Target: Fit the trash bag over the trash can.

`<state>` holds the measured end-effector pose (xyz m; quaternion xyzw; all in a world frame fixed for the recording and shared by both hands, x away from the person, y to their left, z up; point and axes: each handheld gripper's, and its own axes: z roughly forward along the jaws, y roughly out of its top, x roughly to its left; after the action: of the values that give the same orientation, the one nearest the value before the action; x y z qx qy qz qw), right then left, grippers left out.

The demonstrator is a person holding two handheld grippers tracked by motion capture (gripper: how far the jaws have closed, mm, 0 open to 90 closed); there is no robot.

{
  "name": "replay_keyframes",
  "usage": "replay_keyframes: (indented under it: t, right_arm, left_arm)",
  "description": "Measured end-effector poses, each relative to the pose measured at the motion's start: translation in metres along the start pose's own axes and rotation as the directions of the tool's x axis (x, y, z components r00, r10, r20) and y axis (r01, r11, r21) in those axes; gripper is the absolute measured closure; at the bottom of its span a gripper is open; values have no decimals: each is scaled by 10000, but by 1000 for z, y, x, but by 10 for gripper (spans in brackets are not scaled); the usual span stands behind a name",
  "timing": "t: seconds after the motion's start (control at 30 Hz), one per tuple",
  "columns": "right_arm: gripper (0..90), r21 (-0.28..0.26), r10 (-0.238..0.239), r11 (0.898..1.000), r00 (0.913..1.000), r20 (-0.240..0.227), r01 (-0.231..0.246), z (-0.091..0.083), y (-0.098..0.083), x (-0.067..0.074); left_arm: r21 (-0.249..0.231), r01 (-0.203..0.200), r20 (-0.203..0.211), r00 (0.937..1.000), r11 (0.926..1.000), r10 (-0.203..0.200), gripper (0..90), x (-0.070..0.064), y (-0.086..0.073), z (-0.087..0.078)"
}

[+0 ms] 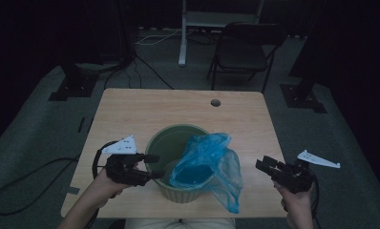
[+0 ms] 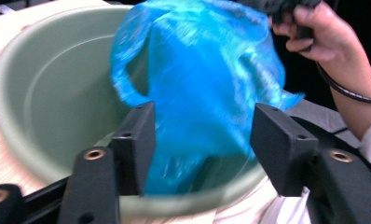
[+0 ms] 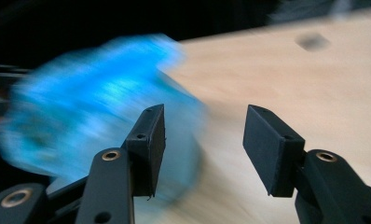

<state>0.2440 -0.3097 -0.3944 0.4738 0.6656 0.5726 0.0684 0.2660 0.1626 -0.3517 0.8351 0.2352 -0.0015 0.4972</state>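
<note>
A pale green plastic bucket (image 1: 152,143) stands on the wooden table (image 1: 140,109) near its front edge. A thin blue plastic bag (image 1: 207,162) hangs half in the bucket and drapes over its right rim. My left gripper (image 1: 154,166) sits at the bucket's left rim, open. In the left gripper view the bag (image 2: 197,70) and the bucket (image 2: 58,84) show past the gripper (image 2: 202,121), whose pads are not pressing on anything. My right gripper (image 1: 262,163) hovers right of the bag, off the table's right edge, open. In the right gripper view that gripper (image 3: 204,126) holds nothing, and the bag (image 3: 90,102) is a blur to the left.
A round cable hole (image 1: 215,102) sits near the table's far edge. A folding chair (image 1: 245,47) and stand bases are on the floor beyond. The person's other hand (image 2: 323,37) appears at the top right of the left gripper view.
</note>
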Motion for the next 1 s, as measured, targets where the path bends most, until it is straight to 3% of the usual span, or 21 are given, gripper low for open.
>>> replay_keyframes:
  t: [0.07, 0.1, 0.13, 0.23, 0.3, 0.37, 0.43, 0.5, 0.53, 0.63, 0.73, 0.87, 1.0]
  right_arm:
    - [462, 14, -547, 9985, 9946, -880, 551, 11, 15, 22]
    - [457, 133, -810, 9964, 9846, -1549, 840, 22, 21, 36]
    - [443, 276, -946, 9944, 9766, -1930, 1018, 30, 24, 44]
    - [418, 933, -1544, 9772, 9403, -3033, 1906, 61, 30, 74]
    - [414, 1430, -1814, 9603, 9253, -3329, 2397, 80, 30, 87]
    - [427, 1861, -2029, 9424, 9174, -3423, 2779, 96, 27, 93]
    - [595, 2084, -2162, 9300, 9090, -3565, 3029, 104, 25, 94]
    - [820, 2039, -2116, 9332, 9110, -3541, 2960, 107, 24, 92]
    - [887, 2021, -2119, 9332, 9093, -3581, 2970, 106, 24, 90]
    - [900, 1936, -2226, 9334, 9108, -3477, 3021, 99, 23, 86]
    - [900, 1903, -2233, 9365, 9192, -3242, 2946, 87, 22, 79]
    - [900, 1641, -2125, 9517, 9426, -2575, 2594, 69, 21, 62]
    - [900, 1288, -1854, 9697, 9688, -1647, 2074, 52, 24, 39]
  left_arm:
    - [33, 41, 246, 9997, 10000, -41, 391, -1, 5, 4]
    - [122, 9, 525, 9986, 9999, -15, 391, -2, 14, 11]
    - [193, -18, 661, 9978, 9998, 6, 391, -2, 18, 14]
    - [649, -106, 716, 9974, 9978, 59, 390, -1, 27, 29]
    - [965, -388, 350, 9988, 9946, 356, 431, 0, 30, 38]
    - [1155, -339, 315, 9990, 9927, 305, 477, 3, 31, 46]
    - [1279, -473, 322, 9985, 9907, 435, 666, 5, 30, 51]
    - [1303, -664, 204, 9977, 9893, 642, 834, 5, 29, 54]
    - [1289, -714, 155, 9974, 9891, 700, 890, 5, 28, 53]
    - [949, -774, -136, 9968, 9925, 790, 900, 5, 27, 42]
    - [558, -761, -597, 9951, 9955, 795, 900, 7, 25, 23]
    - [204, -728, -1140, 9907, 9971, 747, 900, 11, 19, -6]
    - [102, -626, -1869, 9803, 9980, 634, 900, 13, 8, -28]
